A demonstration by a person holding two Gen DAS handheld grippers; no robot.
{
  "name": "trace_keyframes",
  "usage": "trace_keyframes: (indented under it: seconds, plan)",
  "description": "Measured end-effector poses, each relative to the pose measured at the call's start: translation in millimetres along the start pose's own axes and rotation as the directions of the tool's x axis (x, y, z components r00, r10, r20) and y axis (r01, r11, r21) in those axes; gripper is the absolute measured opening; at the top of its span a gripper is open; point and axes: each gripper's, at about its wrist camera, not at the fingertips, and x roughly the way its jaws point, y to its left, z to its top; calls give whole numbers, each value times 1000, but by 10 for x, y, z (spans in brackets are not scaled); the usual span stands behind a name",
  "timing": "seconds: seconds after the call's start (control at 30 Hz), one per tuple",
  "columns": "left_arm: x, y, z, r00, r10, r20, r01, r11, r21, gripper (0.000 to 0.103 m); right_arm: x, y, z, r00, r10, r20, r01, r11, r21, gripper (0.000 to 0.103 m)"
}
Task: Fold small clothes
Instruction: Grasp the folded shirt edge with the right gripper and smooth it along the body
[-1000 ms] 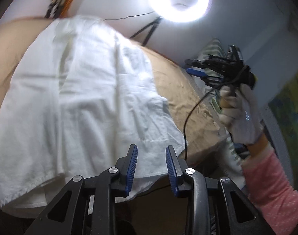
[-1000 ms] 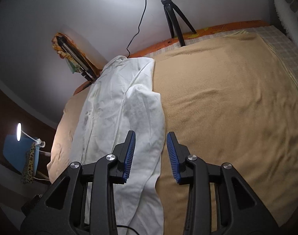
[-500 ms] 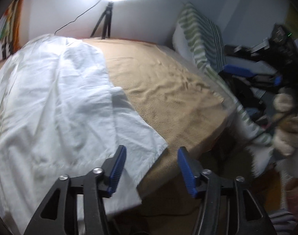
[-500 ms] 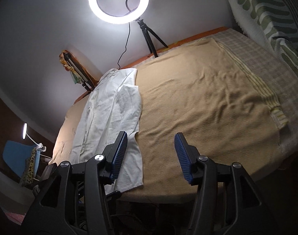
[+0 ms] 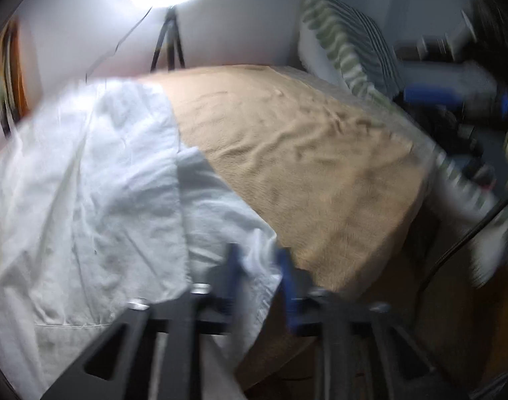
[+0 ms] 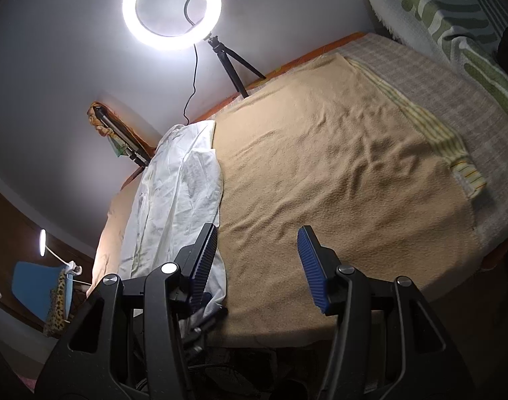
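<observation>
The step looks like seizing the shirt's (image 5: pixel 97 200) near corner. The shirt lies on the blanket's (image 6: pixel 337 183) left side. The left gripper (image 5: pixel 259 275) straddles that corner, fingers parted, though blur hides any contact. Next it must close. The right gripper (image 6: pixel 257 260) hovers wide open over blanket, level, beside the hem.

A white garment (image 6: pixel 178 196), wrinkled and partly folded lengthwise, lies stretched along the bed's left side.
</observation>
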Motion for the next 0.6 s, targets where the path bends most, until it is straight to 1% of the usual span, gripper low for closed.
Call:
trace_keyframes:
  seconds: [0.03,0.07,0.1,0.2,0.33,0.43,0.53,0.6]
  plan:
    - [-10,128,26,999,-50,-12,49,996,-73,4,50,7,-2,1000,4,0,-4,1000,-4,53]
    - [-40,244,39,996,-92,-12,89,987,-137,3,113,13,-2,1000,2,1,-2,1000,-7,53]
    - [-107,313,44,994,-106,4,105,980,-167,3,181,9,-6,1000,-2,-2,2,1000,-2,53]
    - [-358,365,34,990,-132,58,140,975,-175,3,436,1,3,999,18,-37,-17,1000,26,53]
    - [-590,372,38,983,-153,101,170,968,-186,3,815,64,61,996,43,-81,-41,999,29,53]
    - [-677,384,47,981,-153,122,174,967,-186,3,1146,143,153,987,107,-121,-100,993,62,53]
    - [-688,405,62,980,-156,122,176,967,-184,3,1501,255,303,978,150,-145,-137,986,93,53]
    - [-690,426,66,979,-163,122,185,963,-198,3,1745,321,403,973,165,-164,-147,982,115,62]
